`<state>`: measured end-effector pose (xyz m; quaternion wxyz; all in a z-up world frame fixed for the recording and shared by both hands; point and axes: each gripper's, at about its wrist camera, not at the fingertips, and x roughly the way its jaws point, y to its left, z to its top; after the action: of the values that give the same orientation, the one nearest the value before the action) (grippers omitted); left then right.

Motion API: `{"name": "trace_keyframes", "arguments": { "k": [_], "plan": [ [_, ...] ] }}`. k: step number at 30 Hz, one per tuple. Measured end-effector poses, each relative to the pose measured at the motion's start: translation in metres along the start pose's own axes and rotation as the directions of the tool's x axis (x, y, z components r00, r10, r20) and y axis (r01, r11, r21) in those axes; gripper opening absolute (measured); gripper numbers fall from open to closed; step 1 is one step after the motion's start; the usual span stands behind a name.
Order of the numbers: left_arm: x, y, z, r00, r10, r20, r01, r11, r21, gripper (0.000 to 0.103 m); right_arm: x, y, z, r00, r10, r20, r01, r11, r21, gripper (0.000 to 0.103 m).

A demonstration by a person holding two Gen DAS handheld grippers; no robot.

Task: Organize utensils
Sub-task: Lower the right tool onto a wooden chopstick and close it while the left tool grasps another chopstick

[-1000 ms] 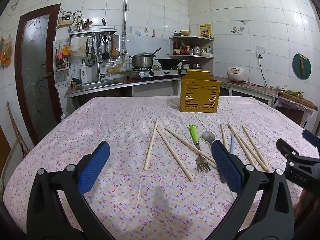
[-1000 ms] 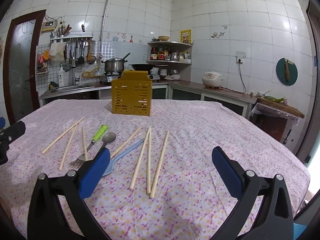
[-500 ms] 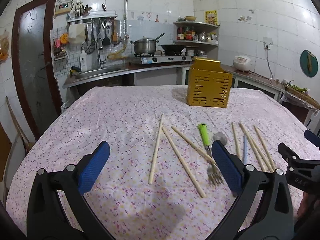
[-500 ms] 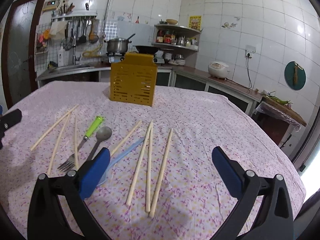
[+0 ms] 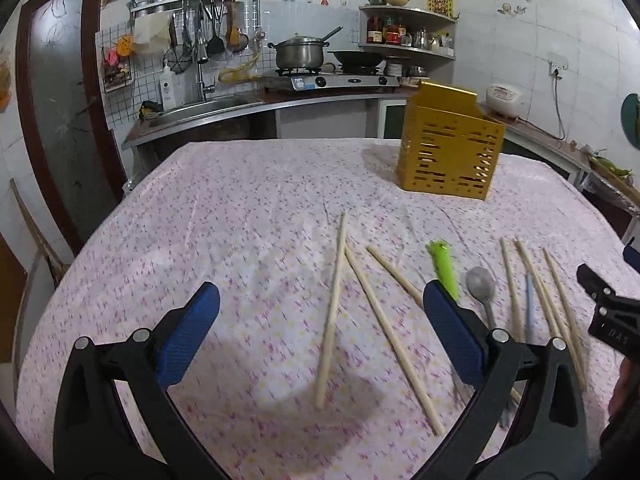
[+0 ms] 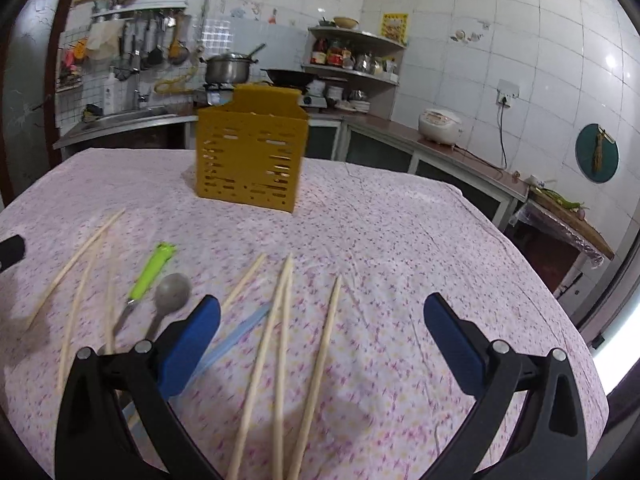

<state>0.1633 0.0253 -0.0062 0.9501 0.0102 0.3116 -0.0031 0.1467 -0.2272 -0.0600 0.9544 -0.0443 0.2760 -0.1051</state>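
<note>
Both grippers — left (image 5: 320,320), right (image 6: 320,324) — dip closer, jaws apart, empty; chopsticks (image 6: 280,344) look light, stiff, slippery — pinch mid-length.

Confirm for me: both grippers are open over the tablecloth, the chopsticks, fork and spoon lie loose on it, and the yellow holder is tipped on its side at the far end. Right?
Not quite. The yellow holder stands upright, open end up, as the right wrist view shows. The rest holds: left gripper and right gripper are open, and the chopsticks, fork and spoon lie loose on the tablecloth.
</note>
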Motion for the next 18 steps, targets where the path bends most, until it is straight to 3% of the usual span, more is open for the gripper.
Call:
{"name": "trace_keyframes", "arguments": {
  "k": [2,5,7,9,14,18],
  "plan": [
    [0.011,0.001,0.008,1.0,0.012,-0.023,-0.012,1.0,0.014,0.098,0.016,-0.004,0.006,0.999,-0.006,-0.042,0.006,1.0,0.007,0.099],
    [0.029,0.005,0.017,0.997,-0.027,-0.068,0.027,1.0,0.004,0.098,0.037,-0.008,0.011,0.995,-0.003,-0.096,0.005,1.0,0.014,0.097],
    [0.044,0.007,0.023,0.993,-0.041,-0.108,0.041,0.999,-0.009,0.098,0.052,-0.01,0.012,0.99,0.001,-0.14,0.001,1.0,0.011,0.09],
    [0.058,0.008,0.026,0.99,-0.047,-0.135,0.046,0.999,-0.015,0.096,0.065,-0.012,0.011,0.984,0.011,-0.18,-0.008,1.0,0.015,0.076],
    [0.091,0.007,0.031,0.976,-0.04,-0.215,0.04,0.999,-0.004,0.084,0.096,-0.017,0.008,0.951,0.073,-0.3,-0.059,0.997,0.057,0.053],
    [0.113,0.005,0.028,0.959,-0.016,-0.281,0.023,1.0,0.019,0.067,0.109,-0.016,0.004,0.926,0.123,-0.357,-0.095,0.991,0.095,0.034]
  ]
}}
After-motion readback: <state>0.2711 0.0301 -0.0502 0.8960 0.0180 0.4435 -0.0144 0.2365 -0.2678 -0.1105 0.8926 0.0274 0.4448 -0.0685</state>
